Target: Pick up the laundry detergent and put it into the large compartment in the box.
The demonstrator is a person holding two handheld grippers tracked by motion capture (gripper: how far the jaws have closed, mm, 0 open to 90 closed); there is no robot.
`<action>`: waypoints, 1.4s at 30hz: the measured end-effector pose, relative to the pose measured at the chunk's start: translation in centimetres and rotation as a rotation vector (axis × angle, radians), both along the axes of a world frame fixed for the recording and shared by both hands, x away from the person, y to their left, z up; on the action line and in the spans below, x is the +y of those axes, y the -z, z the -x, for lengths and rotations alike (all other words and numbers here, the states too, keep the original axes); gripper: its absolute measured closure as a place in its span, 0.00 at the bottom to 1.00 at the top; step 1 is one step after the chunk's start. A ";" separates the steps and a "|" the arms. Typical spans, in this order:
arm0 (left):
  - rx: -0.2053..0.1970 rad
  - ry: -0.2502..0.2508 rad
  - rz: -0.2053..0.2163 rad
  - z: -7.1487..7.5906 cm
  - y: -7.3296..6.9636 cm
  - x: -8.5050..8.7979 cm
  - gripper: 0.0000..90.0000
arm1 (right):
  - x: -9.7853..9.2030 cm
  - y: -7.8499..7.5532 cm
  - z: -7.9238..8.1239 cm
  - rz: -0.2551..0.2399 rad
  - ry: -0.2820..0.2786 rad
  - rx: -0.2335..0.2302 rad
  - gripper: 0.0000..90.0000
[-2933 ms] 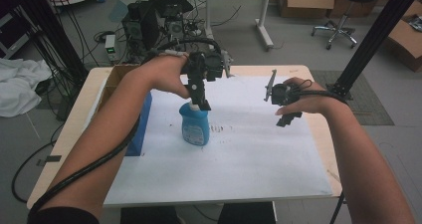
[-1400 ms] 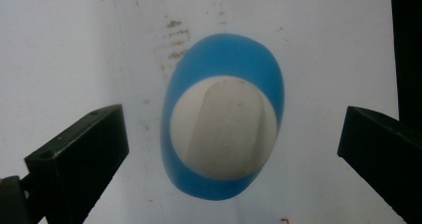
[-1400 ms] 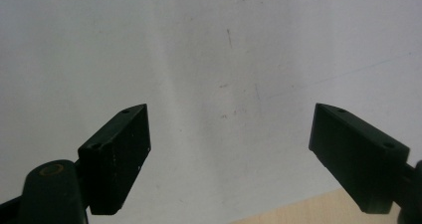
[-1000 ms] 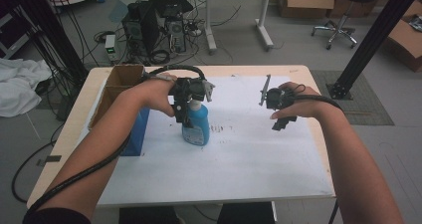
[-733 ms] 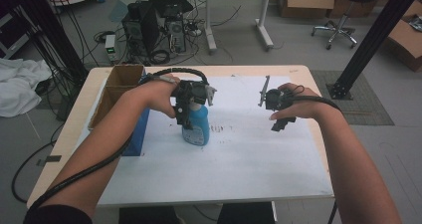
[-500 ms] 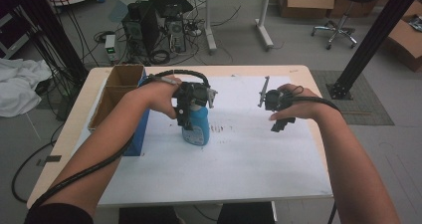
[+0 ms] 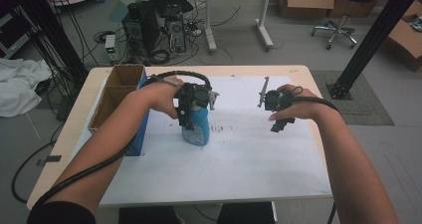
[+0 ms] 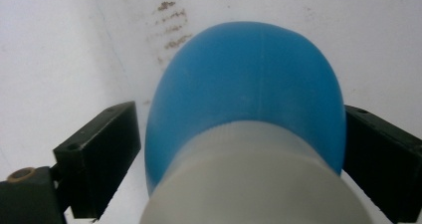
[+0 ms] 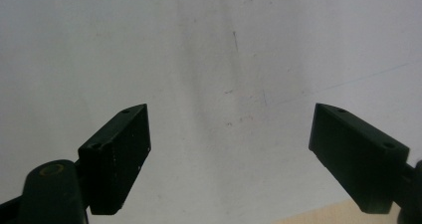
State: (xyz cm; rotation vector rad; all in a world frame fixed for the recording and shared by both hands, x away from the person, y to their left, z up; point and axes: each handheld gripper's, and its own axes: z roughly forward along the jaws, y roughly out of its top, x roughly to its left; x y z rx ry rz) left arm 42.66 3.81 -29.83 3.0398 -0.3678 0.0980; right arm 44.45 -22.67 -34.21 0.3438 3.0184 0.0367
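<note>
A blue bottle (image 7: 197, 132) with a pale cap stands upright on the white sheet (image 7: 239, 159) left of the table's middle. My left gripper (image 7: 188, 115) comes down over its top from above. In the left gripper view the bottle (image 8: 249, 84) sits between the two black jaws of that gripper (image 8: 241, 149). They are spread wide, with a slim gap at the left jaw and the right jaw at the bottle's edge. My right gripper (image 7: 277, 125) hovers over the sheet to the right, open with nothing between its jaws (image 9: 229, 149).
An open cardboard box (image 7: 99, 107) with a blue side stands along the table's left edge, close to my left forearm. The white sheet covers most of the wooden table top (image 7: 318, 89). Computers, cables and a chair stand on the floor beyond.
My left gripper has dropped lower over the bottle's cap and now straddles it. The bottle stays where it stood. My right hand has drifted slightly left.
</note>
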 end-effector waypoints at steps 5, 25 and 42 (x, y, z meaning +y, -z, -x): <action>0.000 0.006 -0.007 0.0 0.1 0.2 0.17 | 0.1 0.0 -0.1 0.001 -0.004 0.000 0.19; 0.005 -0.001 0.003 -0.1 0.1 0.4 0.29 | 0.4 0.3 -0.2 0.007 -0.007 0.006 0.19; 0.007 -0.002 -0.012 -0.1 0.1 0.3 0.35 | 0.6 0.6 -0.3 0.005 -0.008 0.007 0.19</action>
